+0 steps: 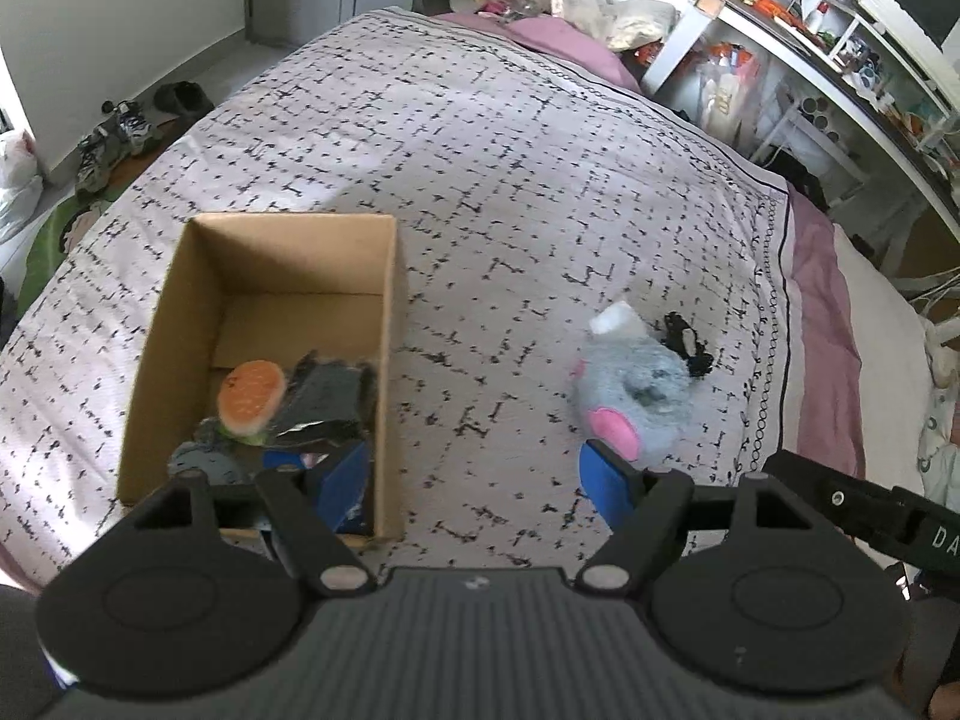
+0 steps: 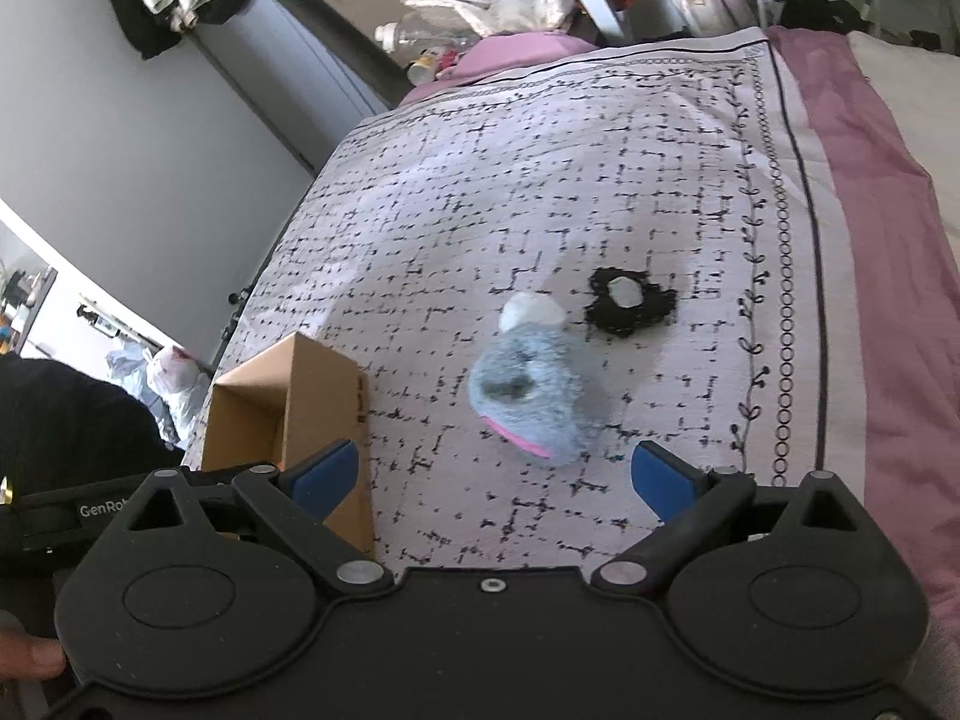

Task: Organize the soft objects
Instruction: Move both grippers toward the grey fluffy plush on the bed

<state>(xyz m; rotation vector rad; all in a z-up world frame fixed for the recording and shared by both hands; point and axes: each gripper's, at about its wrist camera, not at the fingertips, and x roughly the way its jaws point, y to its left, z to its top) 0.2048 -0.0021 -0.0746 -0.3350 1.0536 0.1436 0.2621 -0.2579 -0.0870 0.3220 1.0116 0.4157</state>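
Inspected a bed covered by a pale bedspread (image 1: 540, 138) with a black broken-grid pattern. Found a cardboard box (image 1: 384, 372) standing open on the left of the spread, already holding a round orange-and-green cushion (image 1: 251, 399) and several dark soft items, too blurred to identify. Noted a grey plush toy (image 2: 531, 393) with pink trim lying on the spread well to the right of the box, and a small black lacy item (image 2: 630, 300) with a white centre just beyond it, on the far right. Both remained outside the box.

Observed the left gripper (image 1: 474, 477) spread wide and holding nothing, with one blue pad over the box's near right corner and the other close to the toy's pink patch. Observed the right gripper (image 2: 501, 474) likewise spread and empty, aimed down at the spread with the toy just ahead, between the lines of its pads (image 2: 663, 477) and untouched.

Judged the step in hand to be picking up the grey toy, most likely with the right gripper. Recommended centring the open pads on the widest part of the body, descending until the pads straddle the fluff, and closing firmly enough to catch stuffing, not loose pile alone. Advised lifting clear of the box wall before carrying left, and releasing above the free far half of the box.
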